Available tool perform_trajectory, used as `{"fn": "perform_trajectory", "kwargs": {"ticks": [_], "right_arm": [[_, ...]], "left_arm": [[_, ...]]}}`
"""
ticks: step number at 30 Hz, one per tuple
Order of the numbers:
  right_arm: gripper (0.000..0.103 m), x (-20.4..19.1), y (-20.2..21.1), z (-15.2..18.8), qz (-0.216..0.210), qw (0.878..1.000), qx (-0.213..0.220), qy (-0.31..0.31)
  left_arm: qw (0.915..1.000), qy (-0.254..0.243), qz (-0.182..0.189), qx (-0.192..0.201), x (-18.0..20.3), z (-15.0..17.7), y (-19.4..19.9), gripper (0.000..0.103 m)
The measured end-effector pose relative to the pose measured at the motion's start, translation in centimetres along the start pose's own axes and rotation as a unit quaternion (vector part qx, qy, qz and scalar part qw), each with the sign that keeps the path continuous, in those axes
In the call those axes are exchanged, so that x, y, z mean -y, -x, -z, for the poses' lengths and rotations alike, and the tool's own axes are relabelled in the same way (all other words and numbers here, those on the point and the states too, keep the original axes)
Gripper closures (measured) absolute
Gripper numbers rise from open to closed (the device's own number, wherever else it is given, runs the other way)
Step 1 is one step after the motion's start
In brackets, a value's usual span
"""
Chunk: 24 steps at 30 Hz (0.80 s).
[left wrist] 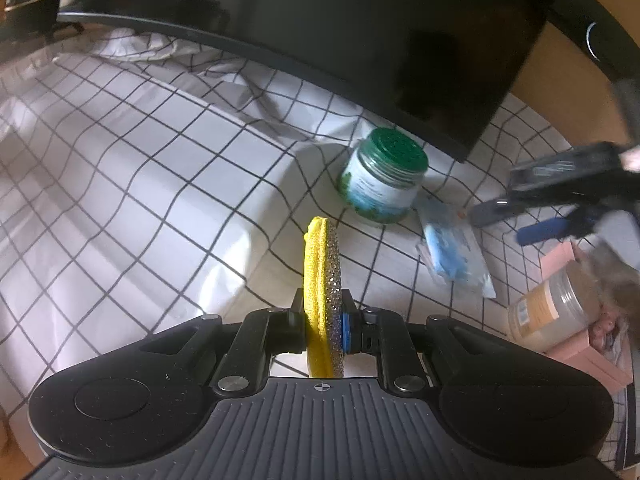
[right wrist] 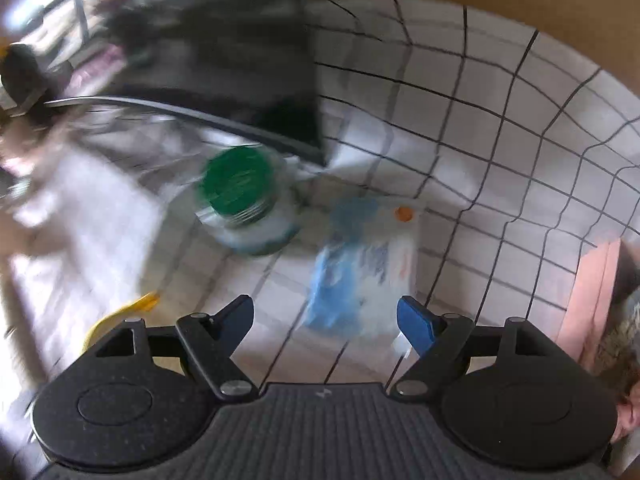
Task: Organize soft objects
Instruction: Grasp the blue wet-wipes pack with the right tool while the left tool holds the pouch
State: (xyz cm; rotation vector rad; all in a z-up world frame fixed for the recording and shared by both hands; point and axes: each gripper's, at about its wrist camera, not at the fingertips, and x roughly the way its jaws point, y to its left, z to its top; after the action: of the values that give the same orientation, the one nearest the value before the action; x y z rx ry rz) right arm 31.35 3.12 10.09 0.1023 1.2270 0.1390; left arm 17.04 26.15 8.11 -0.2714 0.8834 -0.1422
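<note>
Left hand-held gripper (left wrist: 323, 330): closed tight on a round yellow sponge (left wrist: 322, 276) with a glittery scrubbing side; the sponge stands on edge between the fingers, lifted above the counter.
Right hand-held gripper (right wrist: 325, 320): wide open, nothing between its blue pads (right wrist: 416, 322); it hangs over the blue packet. In the left wrist view it shows blurred at the right edge (left wrist: 532, 216).
Blue packet (right wrist: 356, 268): a soft clear-wrapped pack with blue contents, lying flat on the checked cloth, just beside the jar; also seen in the left view (left wrist: 452, 248).
Green-lidded jar (left wrist: 382, 176): upright on the cloth, near the corner of the dark screen (left wrist: 360, 32).
Checked cloth (left wrist: 140, 184): white with black grid lines, rumpled, covering the counter.
Pink box (left wrist: 588, 344): at the right edge, with a clear tan-labelled jar (left wrist: 556, 308) lying against it.
Sponge in right view (right wrist: 120, 314): a yellow edge shows at lower left, blurred.
Right wrist view: heavily motion-blurred, so fine detail cannot be made out.
</note>
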Motion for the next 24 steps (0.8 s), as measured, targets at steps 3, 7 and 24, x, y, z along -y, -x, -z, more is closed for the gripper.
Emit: {"fn": "perform_trajectory", "kwargs": {"ticks": [3,7,24], "right_arm": [[0.024,0.1,-2.7,-1.5,0.025,0.999,-0.02,-0.013],[0.024,-0.4,-5.0,-3.1,0.076,0.997,-0.019,0.013],[0.027,0.5,-8.4,-3.0,0.052,0.995,-0.084,0.002]], "left_arm": [[1.0,0.004,0.005,-0.001,-0.7,0.0,-0.3,0.085],[0.9997,0.014,0.022,-0.002,-1.5,-0.1,-0.5,0.085],[0.9977,0.046,0.051,0.0,-2.7,-0.4,-1.4,0.085]]}}
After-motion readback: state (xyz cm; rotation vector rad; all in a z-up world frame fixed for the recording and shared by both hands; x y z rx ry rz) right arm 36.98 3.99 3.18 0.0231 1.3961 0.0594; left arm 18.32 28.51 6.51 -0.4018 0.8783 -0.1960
